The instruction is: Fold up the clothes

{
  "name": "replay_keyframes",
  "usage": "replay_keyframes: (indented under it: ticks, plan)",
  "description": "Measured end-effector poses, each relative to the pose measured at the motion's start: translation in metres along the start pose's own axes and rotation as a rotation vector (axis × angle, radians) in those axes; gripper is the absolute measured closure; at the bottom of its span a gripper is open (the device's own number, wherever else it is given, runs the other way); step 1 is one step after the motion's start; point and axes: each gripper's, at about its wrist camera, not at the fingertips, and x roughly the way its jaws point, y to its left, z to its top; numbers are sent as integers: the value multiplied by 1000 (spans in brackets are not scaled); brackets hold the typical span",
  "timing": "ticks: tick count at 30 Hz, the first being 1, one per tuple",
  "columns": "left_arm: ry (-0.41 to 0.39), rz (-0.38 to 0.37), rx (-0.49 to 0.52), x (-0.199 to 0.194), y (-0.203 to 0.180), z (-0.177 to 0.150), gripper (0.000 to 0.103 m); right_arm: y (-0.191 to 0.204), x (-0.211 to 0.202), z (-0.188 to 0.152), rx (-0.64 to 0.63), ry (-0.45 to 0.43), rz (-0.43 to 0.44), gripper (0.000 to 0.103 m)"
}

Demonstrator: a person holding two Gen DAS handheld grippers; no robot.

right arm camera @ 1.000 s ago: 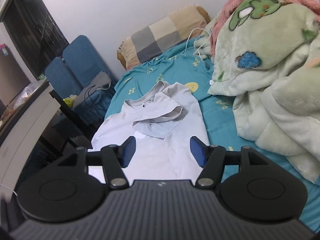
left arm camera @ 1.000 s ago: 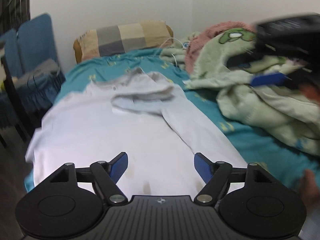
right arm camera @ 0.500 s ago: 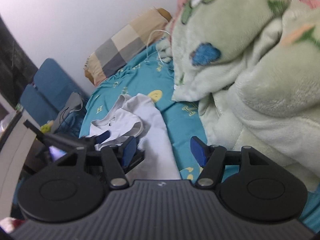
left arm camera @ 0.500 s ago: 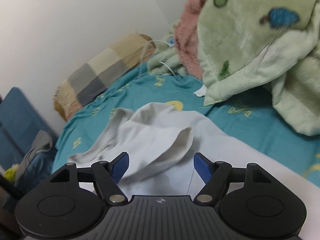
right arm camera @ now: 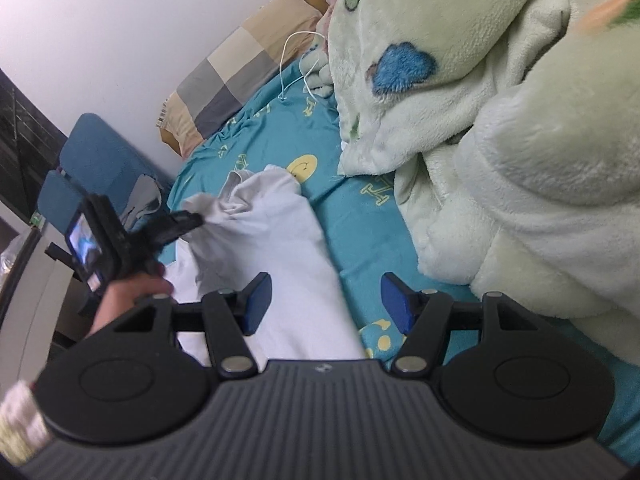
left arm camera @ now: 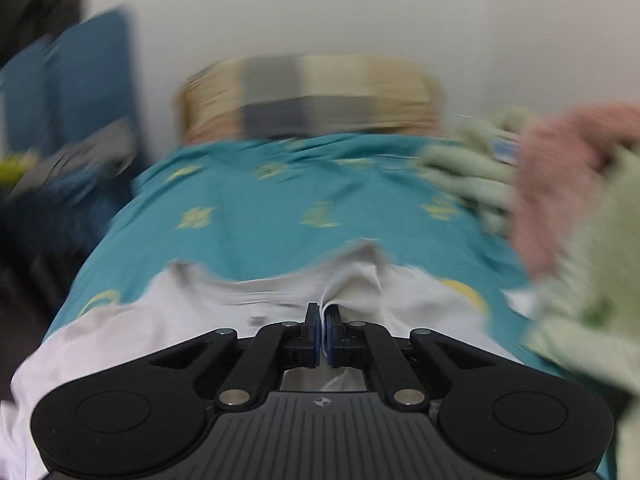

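Two grippers were over the bed [right arm camera: 360, 216]. My left gripper [left arm camera: 323, 320] had pinched shut on a fold of the white shirt [left arm camera: 168, 320] at its collar end, cloth bunched between the blue pads. My right gripper [right arm camera: 325, 300] hung open with nothing between its fingers, over the shirt's right edge where it met the teal sheet. The white shirt lay on the bed's left half, collar toward the checked pillow [right arm camera: 240, 68] at the head. A green fleece blanket [right arm camera: 520, 160] was heaped along the bed's right side.
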Motion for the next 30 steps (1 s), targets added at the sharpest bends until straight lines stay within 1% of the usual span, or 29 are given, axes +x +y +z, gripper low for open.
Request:
replay_keyframes:
  ticks: [1, 3, 4, 5, 6, 7, 8, 10, 12, 15, 18, 19, 21, 24, 26, 28, 30]
  plan:
    - [36, 34, -41, 12, 9, 2, 100, 1, 1, 0, -6, 3, -3, 39]
    - [110, 48, -80, 30, 22, -1, 96, 3, 4, -1, -18, 9, -8, 39]
    - [129, 50, -90, 34, 26, -4, 93, 3, 5, -1, -24, 10, -10, 39]
    - [122, 54, -100, 32, 28, -8, 84, 3, 6, -1, -30, 13, -10, 39]
    - [113, 55, -109, 29, 30, -12, 79, 3, 7, -1, -35, 15, -9, 39]
    - [107, 53, -117, 24, 32, -15, 67, 3, 8, -1, -40, 18, -8, 39]
    - [111, 46, -119, 17, 33, -18, 61, 3, 9, -1, -41, 20, -7, 39]
    - [110, 20, -110, -7, 37, -27, 60, 3, 9, 0, -44, 23, -2, 39]
    - [102, -10, -115, -36, 44, -38, 50, 5, 7, 0, -51, 21, 6, 39]
    - [119, -74, -177, -81, 55, -64, 49, 7, 3, -1, -52, 21, 17, 39]
    - [157, -111, -297, -103, 66, -90, 50, 8, -7, -3, -32, 26, 35, 39]
    - [166, -122, -341, -104, 68, -98, 52, 7, -10, -4, -21, 27, 46, 39]
    - [182, -144, -431, -103, 73, -111, 53, 7, -18, -8, -8, 34, 56, 39]
    - [186, -178, -575, -88, 78, -125, 57, 3, -26, -11, -1, 29, 58, 39]
    - [164, -192, -655, -79, 80, -130, 58, -2, -27, -10, 24, 28, 63, 39]
    - [124, -202, -702, -69, 79, -127, 58, -6, -24, -7, 49, 27, 68, 39]
    - [99, -201, -710, -62, 76, -123, 58, -8, -16, -6, 51, 28, 72, 39]
